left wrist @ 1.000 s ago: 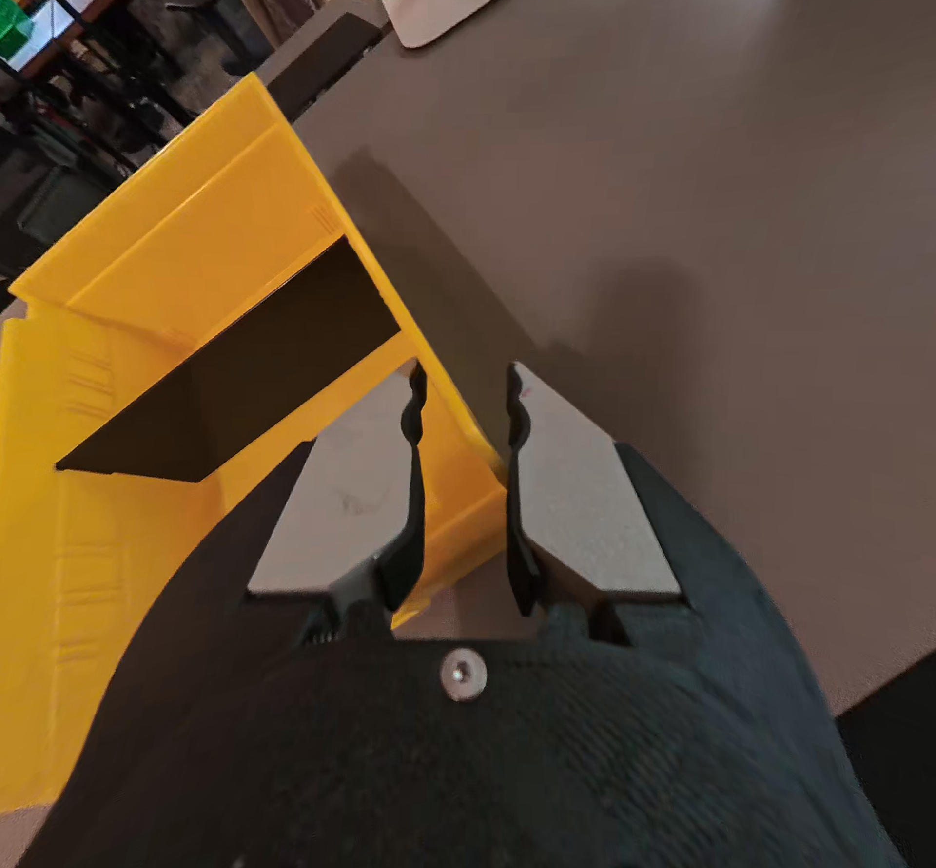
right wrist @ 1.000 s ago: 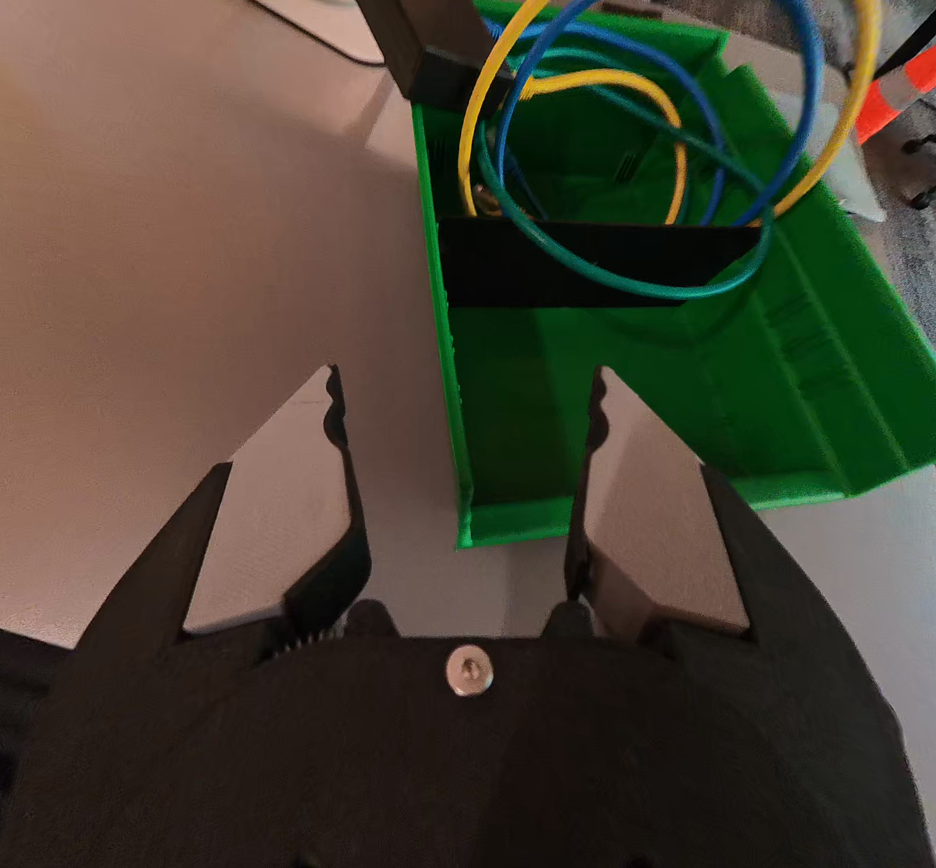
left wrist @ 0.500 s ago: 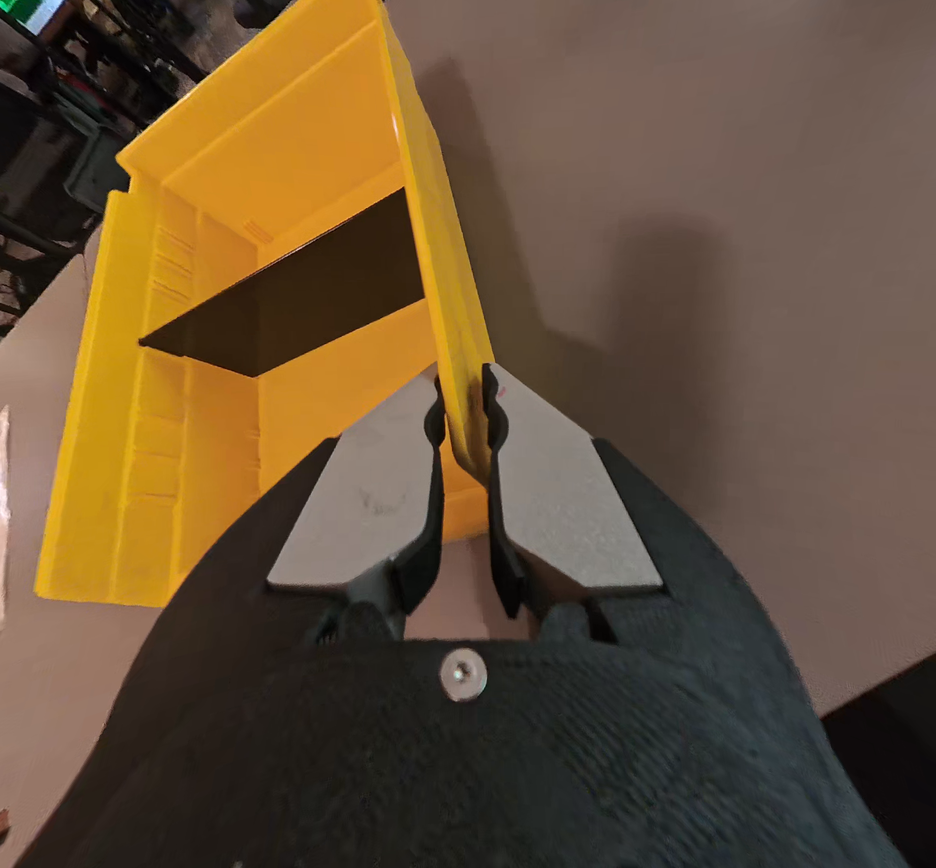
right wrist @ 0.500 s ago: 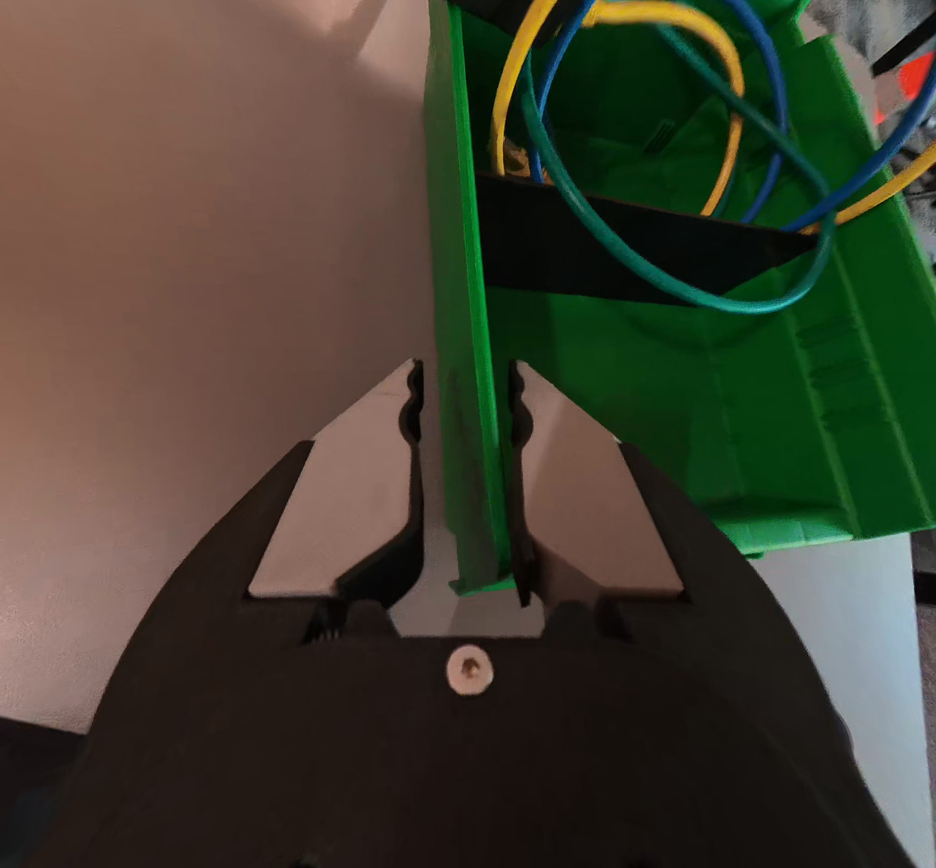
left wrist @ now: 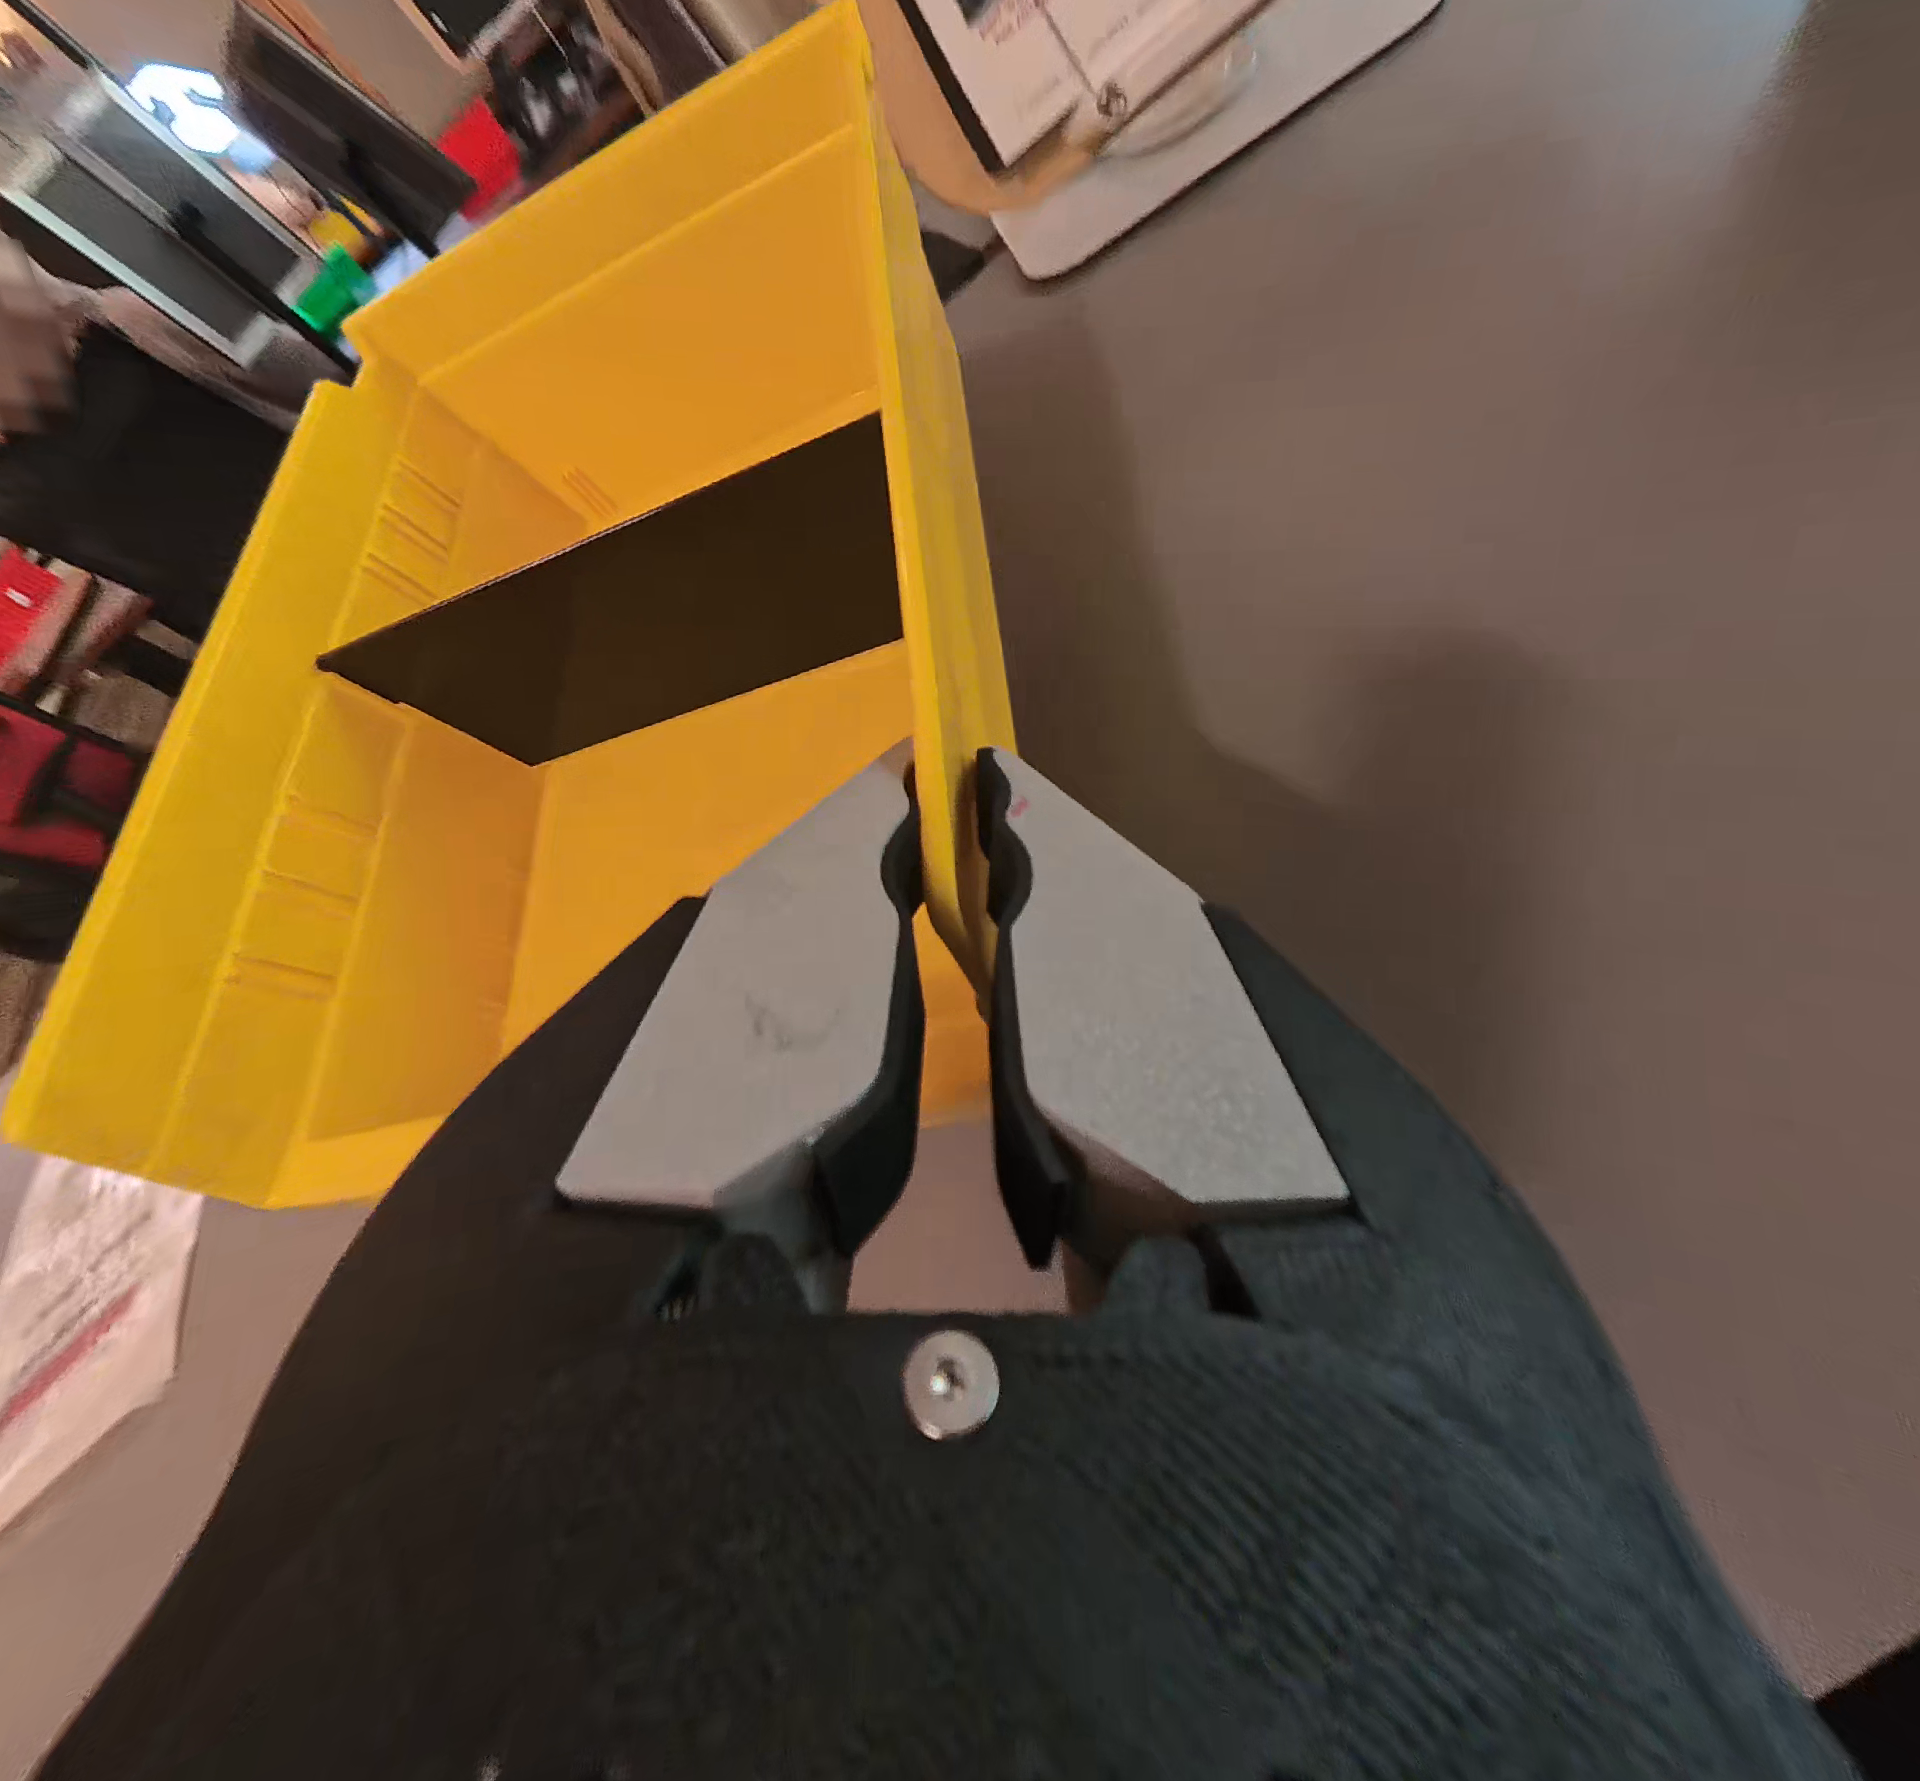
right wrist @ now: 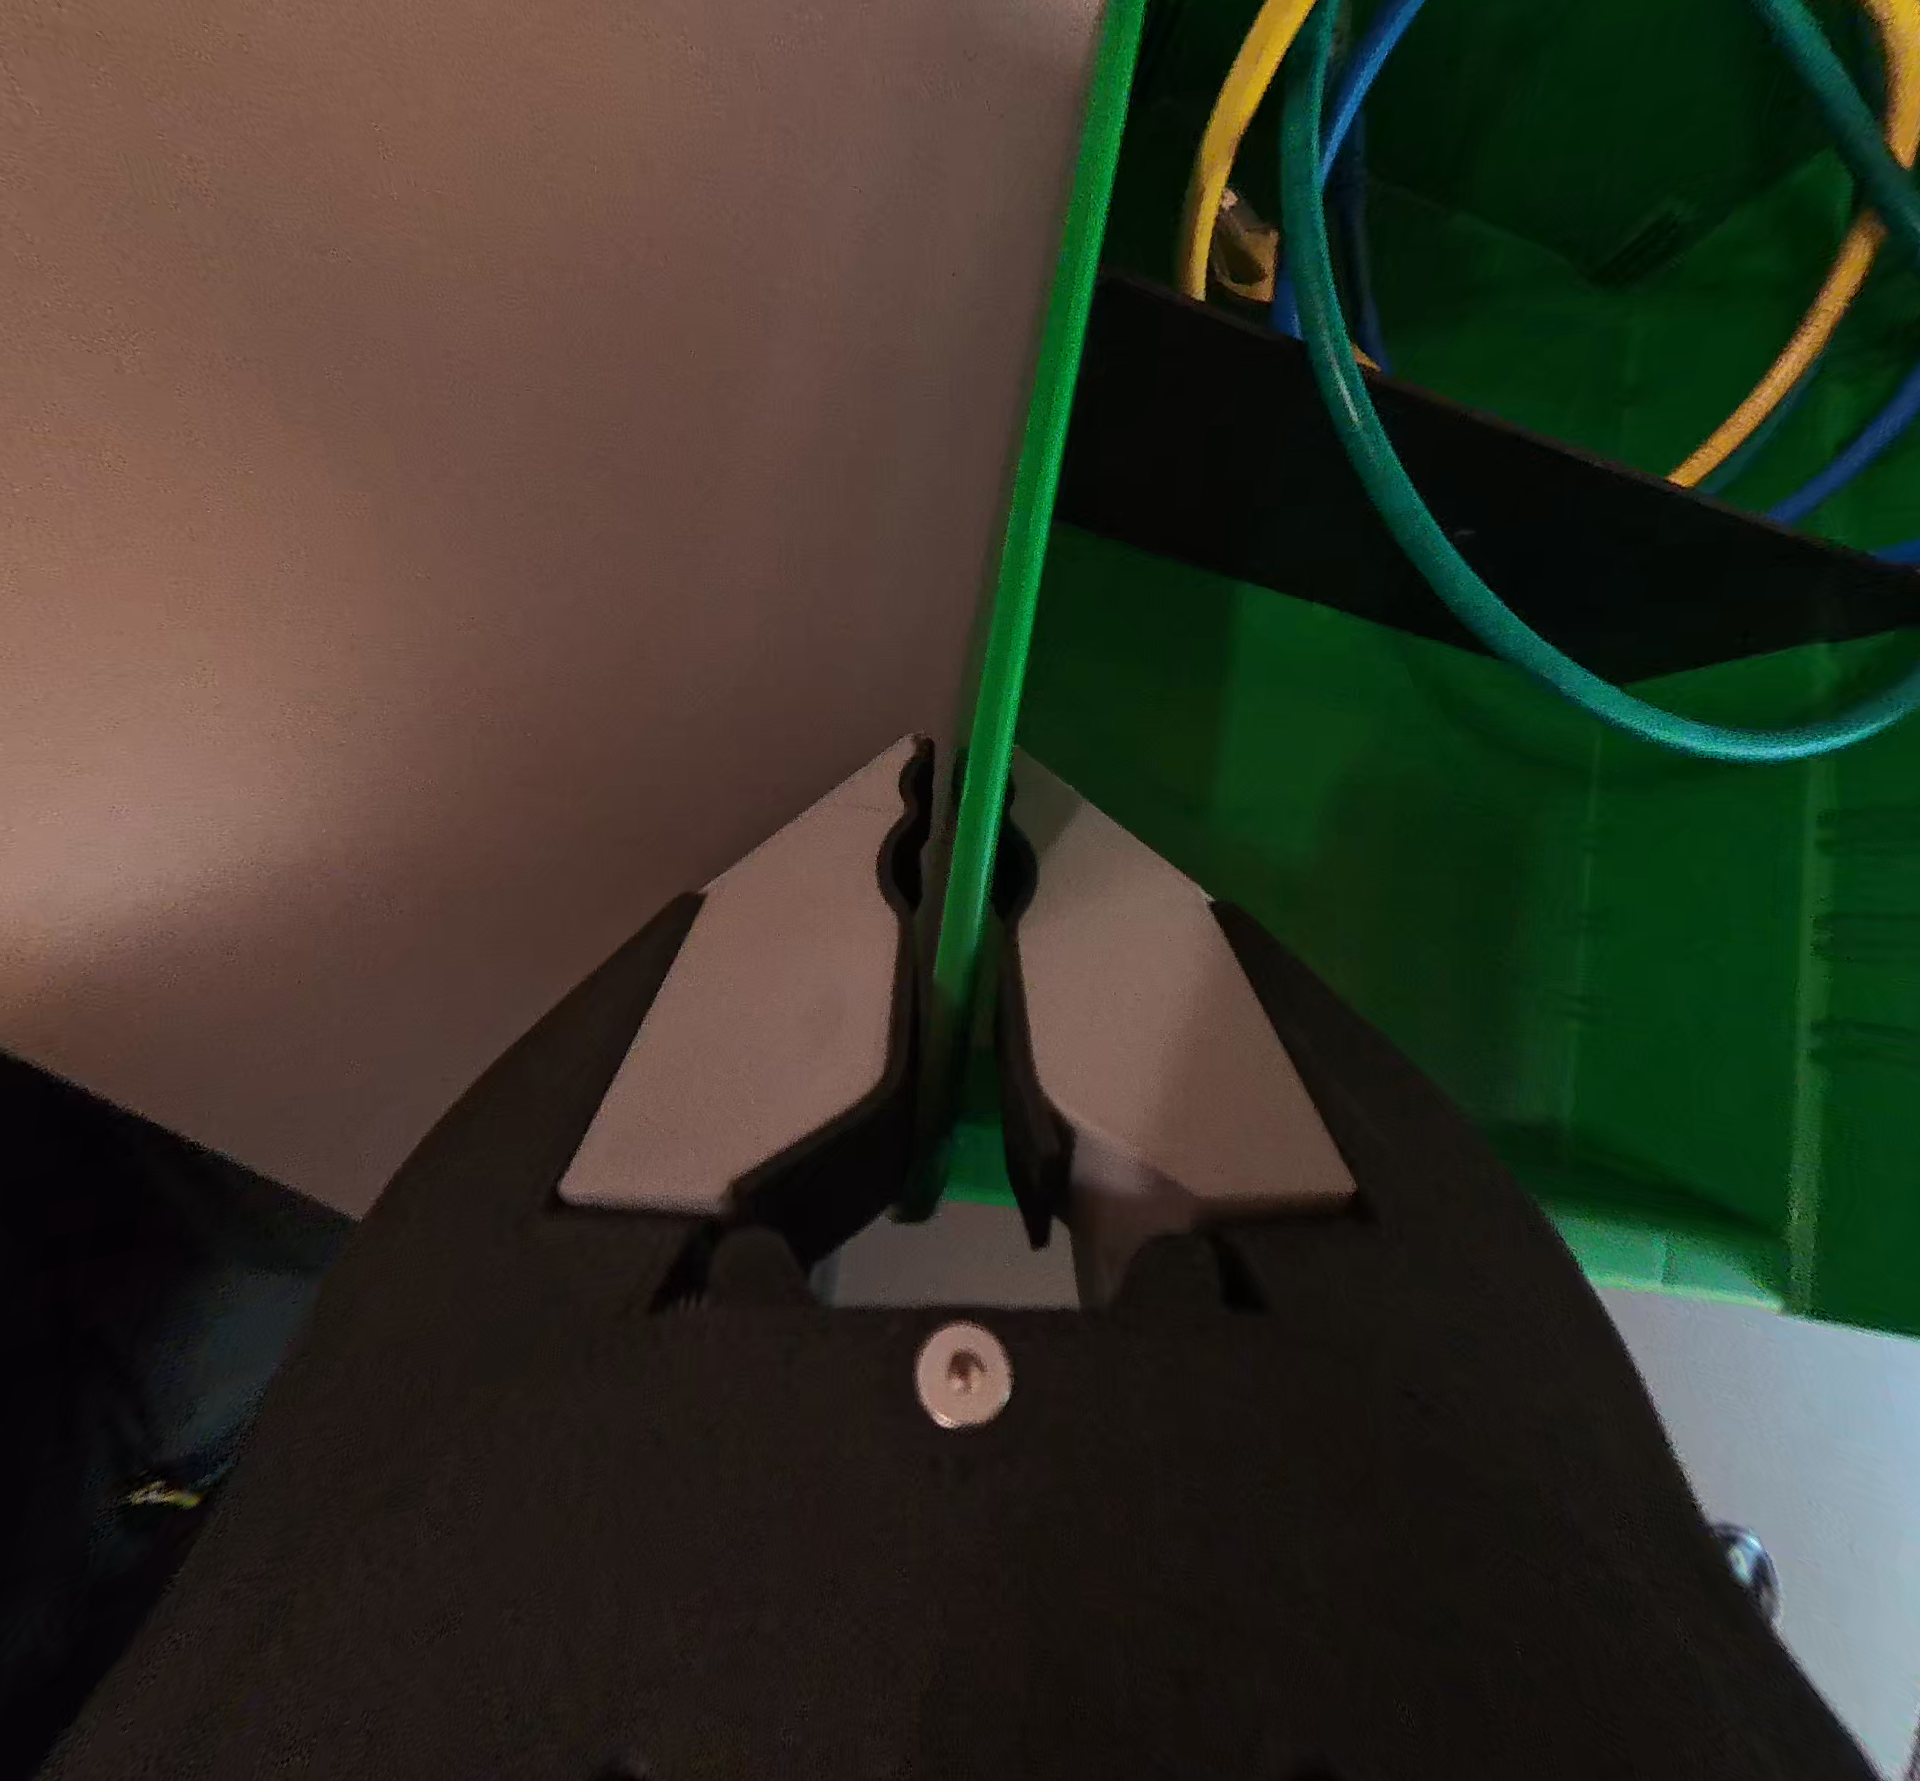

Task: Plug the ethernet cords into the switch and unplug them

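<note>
The yellow bin (left wrist: 644,526) is gripped at its right wall by the left gripper (left wrist: 948,822), jaws closed on plastic. The green bin (right wrist: 1455,900), holding the ethernet cords (right wrist: 1340,401) behind its black divider (right wrist: 1507,505), is clamped at its left wall by the right gripper (right wrist: 961,796), presumably for repositioning. No switch is visible.

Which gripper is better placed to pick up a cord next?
Right gripper: its green bin holds the cords. The left gripper clamps an empty yellow bin.
</note>
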Available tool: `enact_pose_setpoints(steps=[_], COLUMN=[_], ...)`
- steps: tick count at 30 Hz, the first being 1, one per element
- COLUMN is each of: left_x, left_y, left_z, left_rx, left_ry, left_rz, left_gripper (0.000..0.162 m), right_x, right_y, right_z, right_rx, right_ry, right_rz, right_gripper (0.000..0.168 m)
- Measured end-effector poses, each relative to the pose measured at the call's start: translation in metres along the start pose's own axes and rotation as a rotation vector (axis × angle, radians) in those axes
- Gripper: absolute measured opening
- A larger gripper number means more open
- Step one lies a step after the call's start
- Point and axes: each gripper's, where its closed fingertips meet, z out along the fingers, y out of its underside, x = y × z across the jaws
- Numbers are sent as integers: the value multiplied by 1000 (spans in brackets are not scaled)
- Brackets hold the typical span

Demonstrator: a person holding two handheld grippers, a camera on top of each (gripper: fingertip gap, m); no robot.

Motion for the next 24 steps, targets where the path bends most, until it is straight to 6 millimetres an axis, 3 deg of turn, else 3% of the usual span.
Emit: enact_pose_setpoints(steps=[6, 9, 11, 16, 20, 22, 24], left_x=[3, 4, 4, -3, -16, -22, -27], left_y=[-32, -48, -58, -74, -78, -76, -76], left_z=[-28, -47, -61, -102, -129, -138, -143], left_rx=[124, 195, 240, 309, 358, 358, 361], left_ry=[-2, -4, -21, -73, -132, -166, -192], left_rz=[-9, -10, -2, -1, -2, 1, 2], left_gripper=[4, 4, 4, 4, 4, 4, 4], right_x=[-54, -91, -126, -243, -317, -343, -364], right_y=[-28, -48, -66, -136, -202, -231, -244], right_z=[11, 17, 22, 43, 66, 55, 28], right_rx=[-13, 14, 52, 213, 284, 374, 460], right_ry=[-59, -84, -140, -350, -342, -342, -389], right_rz=[-31, -35, -27, -30, -98, -96, -86], right_gripper=[17, 17, 23, 64, 70, 60, 68])
